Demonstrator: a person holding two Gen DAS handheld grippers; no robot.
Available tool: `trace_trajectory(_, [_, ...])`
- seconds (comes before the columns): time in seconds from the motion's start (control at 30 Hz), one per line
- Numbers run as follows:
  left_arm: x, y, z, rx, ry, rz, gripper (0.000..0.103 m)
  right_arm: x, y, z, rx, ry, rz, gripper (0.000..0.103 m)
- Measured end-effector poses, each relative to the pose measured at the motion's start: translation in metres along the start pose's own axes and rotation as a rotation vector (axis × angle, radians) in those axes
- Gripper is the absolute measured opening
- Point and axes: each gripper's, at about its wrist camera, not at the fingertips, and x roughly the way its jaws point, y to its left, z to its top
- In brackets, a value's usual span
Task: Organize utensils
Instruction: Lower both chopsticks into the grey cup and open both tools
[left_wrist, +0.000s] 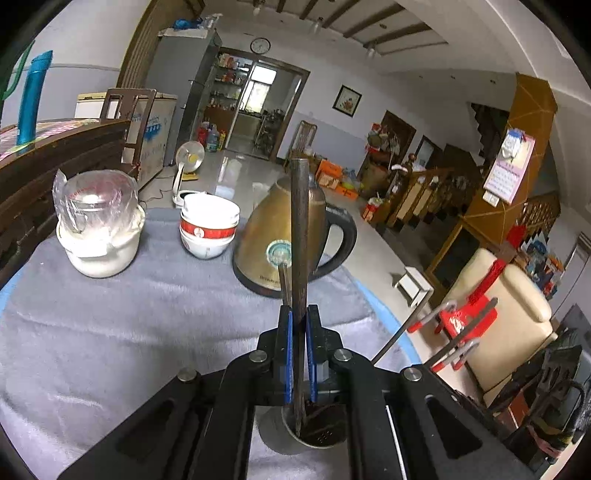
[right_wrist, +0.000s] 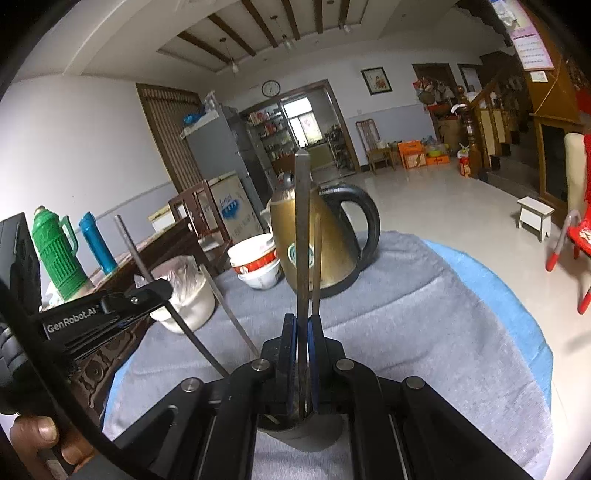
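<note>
- Chopsticks are what I am sorting. In my left wrist view, the left gripper (left_wrist: 299, 314) is squeezed tight on one dark chopstick (left_wrist: 298, 229). It stands straight up between the blue pads (left_wrist: 289, 332).
- The low end of that chopstick goes down into a metal cup (left_wrist: 314, 432) right under the gripper. The cup sits on a gray cloth (left_wrist: 129, 325) on the table.
- Behind the chopstick I see a gold kettle (left_wrist: 266, 236), a stack of white and red bowls (left_wrist: 208, 229) and a white pot with a plastic bag on top (left_wrist: 99, 221).
- In my right wrist view, the right gripper (right_wrist: 303, 325) is pinched on another dark chopstick (right_wrist: 302, 229). This one stands upright too, and a thinner stick (right_wrist: 317, 266) is just beside it.
- Its low end goes into the same cup (right_wrist: 306, 435) below the gripper.
- On the left side I see my left gripper from the side (right_wrist: 110, 306), holding its chopstick (right_wrist: 155, 273) tilted. A person's fingers (right_wrist: 40, 432) show in the bottom corner.
- A green flask (right_wrist: 55, 254) and a blue flask (right_wrist: 96, 242) stand far behind.
</note>
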Motion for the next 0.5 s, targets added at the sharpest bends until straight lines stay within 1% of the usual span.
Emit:
trace_trajectory(0.27, [0.016, -0.003, -0.017, 0.031, 0.077, 0.004, 0.007, 0.015, -0.001, -0.013, -0.009, 0.068, -0.002, 0.007])
trace_trajectory(0.5, [0.023, -0.006, -0.025, 0.036, 0.122, 0.003, 0.007, 0.027, -0.004, -0.014, 0.016, 0.117, 0.002, 0.008])
